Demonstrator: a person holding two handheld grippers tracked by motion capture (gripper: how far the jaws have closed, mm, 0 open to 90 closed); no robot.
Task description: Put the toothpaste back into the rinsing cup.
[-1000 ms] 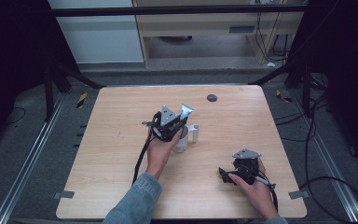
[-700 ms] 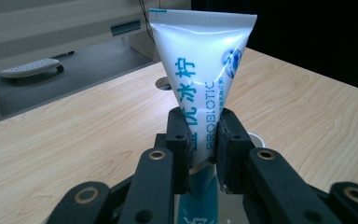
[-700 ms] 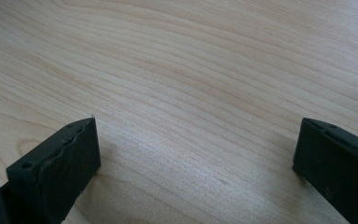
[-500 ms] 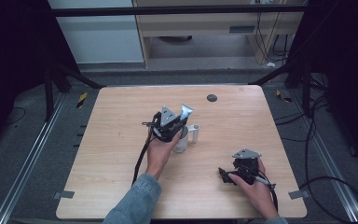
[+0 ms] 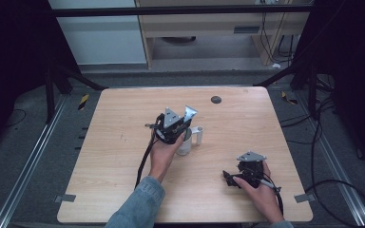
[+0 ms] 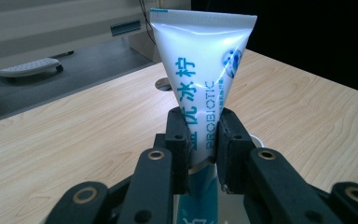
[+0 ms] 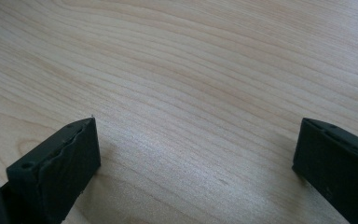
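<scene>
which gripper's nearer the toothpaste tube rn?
Left. The left gripper is shut on the toothpaste tube, holding it upright over a white cup. The right gripper sits open near the table's front right, well apart from the tube.

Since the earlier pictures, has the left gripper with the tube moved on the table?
No. In the high view the left gripper, shut on the white tube, stays the same way from the dark round spot on the table.
</scene>
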